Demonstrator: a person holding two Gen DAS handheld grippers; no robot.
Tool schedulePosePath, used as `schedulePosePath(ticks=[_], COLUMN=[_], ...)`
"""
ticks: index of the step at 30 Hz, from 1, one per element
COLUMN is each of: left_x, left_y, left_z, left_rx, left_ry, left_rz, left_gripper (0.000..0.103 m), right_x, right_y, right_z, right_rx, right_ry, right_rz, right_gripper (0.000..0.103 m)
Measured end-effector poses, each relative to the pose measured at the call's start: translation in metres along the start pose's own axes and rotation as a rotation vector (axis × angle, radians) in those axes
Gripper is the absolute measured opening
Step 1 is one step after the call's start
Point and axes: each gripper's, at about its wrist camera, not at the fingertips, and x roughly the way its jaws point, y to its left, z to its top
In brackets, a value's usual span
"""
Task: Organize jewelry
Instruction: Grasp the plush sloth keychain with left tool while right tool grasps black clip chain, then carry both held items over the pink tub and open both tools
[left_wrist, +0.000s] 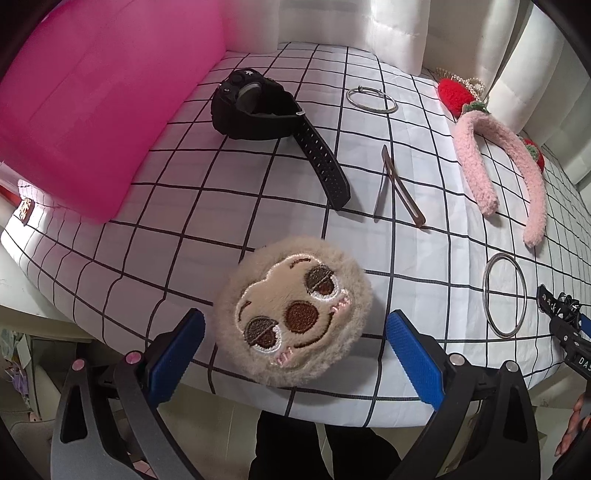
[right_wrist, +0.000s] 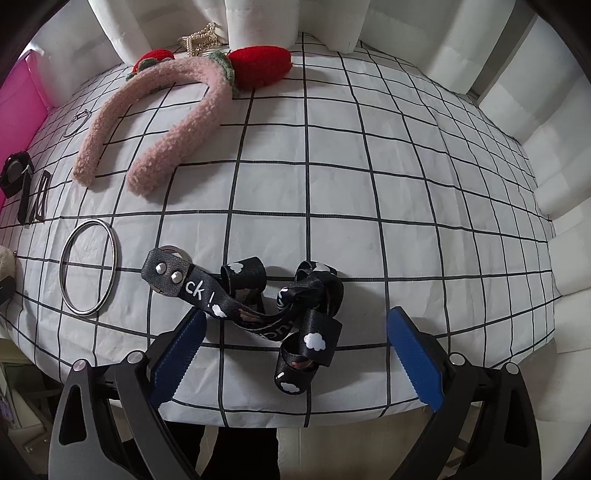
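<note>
A round beige plush face (left_wrist: 293, 312) lies near the table's front edge, and my left gripper (left_wrist: 297, 325) stands open around its near half without touching. Beyond it lie a black watch (left_wrist: 258, 107), a brown hair clip (left_wrist: 395, 188), a thin silver bangle (left_wrist: 371, 99), a pink fuzzy headband with red strawberries (left_wrist: 495, 162) and a larger silver ring (left_wrist: 504, 295). My right gripper (right_wrist: 295, 328) is open over a crumpled black strap with white clouds (right_wrist: 266, 302). The silver ring (right_wrist: 88, 267) lies left of the strap, the headband (right_wrist: 173, 110) further back.
A pink box (left_wrist: 99, 96) stands at the back left of the checked tablecloth (right_wrist: 369, 184). White padded walls (right_wrist: 535, 129) close the back and right. A pearl piece (right_wrist: 201, 38) sits behind the strawberries. The table's front edge runs just under both grippers.
</note>
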Motion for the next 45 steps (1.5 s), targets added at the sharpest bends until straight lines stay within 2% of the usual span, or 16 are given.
schedulePosePath(ticks=[5, 9, 17, 20, 22, 23, 24, 25, 26, 27, 32, 37, 45], left_x=[0.013, 0.015, 0.015, 0.012, 0.010, 0.009, 0.007, 0.006, 0.004, 0.004, 0.002, -0.001, -0.040], left_y=[-0.004, -0.002, -0.004, -0.005, -0.007, -0.008, -0.009, -0.010, -0.012, -0.013, -0.010, 0.000, 0.005], left_z=[0.001, 0.003, 0.002, 0.001, 0.001, 0.001, 0.001, 0.001, 0.002, 0.002, 0.004, 0.007, 0.023], left_rx=[0.005, -0.012, -0.014, -0.011, -0.002, 0.002, 0.006, 0.013, 0.021, 0.025, 0.022, -0.007, 0.006], left_ry=[0.005, -0.023, -0.042, -0.040, -0.043, -0.046, -0.050, -0.055, -0.057, -0.054, -0.057, -0.046, -0.137], left_rz=[0.022, -0.003, 0.000, -0.003, -0.008, -0.009, -0.013, -0.016, -0.020, -0.021, -0.036, -0.062, -0.107], left_gripper=[0.097, 0.097, 0.097, 0.094, 0.089, 0.084, 0.076, 0.071, 0.064, 0.063, 0.053, 0.052, 0.051], right_x=[0.003, 0.006, 0.005, 0.003, 0.002, 0.000, -0.003, -0.006, -0.008, -0.009, -0.011, -0.020, -0.062], right_y=[-0.003, -0.009, -0.007, -0.002, 0.000, 0.002, 0.005, 0.008, 0.011, 0.013, 0.013, 0.016, 0.032], right_z=[0.001, -0.001, -0.001, -0.001, 0.001, 0.002, 0.002, 0.003, 0.003, 0.004, 0.007, 0.009, 0.028], right_rx=[0.016, 0.040, 0.031, 0.014, 0.004, -0.011, -0.028, -0.040, -0.050, -0.057, -0.027, -0.007, -0.017], right_ry=[-0.023, -0.040, -0.067, -0.073, -0.076, -0.083, -0.093, -0.103, -0.108, -0.109, -0.105, -0.119, -0.197], right_rz=[0.025, 0.068, 0.069, 0.076, 0.090, 0.094, 0.099, 0.101, 0.102, 0.106, 0.144, 0.186, 0.248], right_gripper=[0.094, 0.094, 0.094, 0.093, 0.087, 0.078, 0.064, 0.055, 0.037, 0.028, 0.021, 0.020, 0.020])
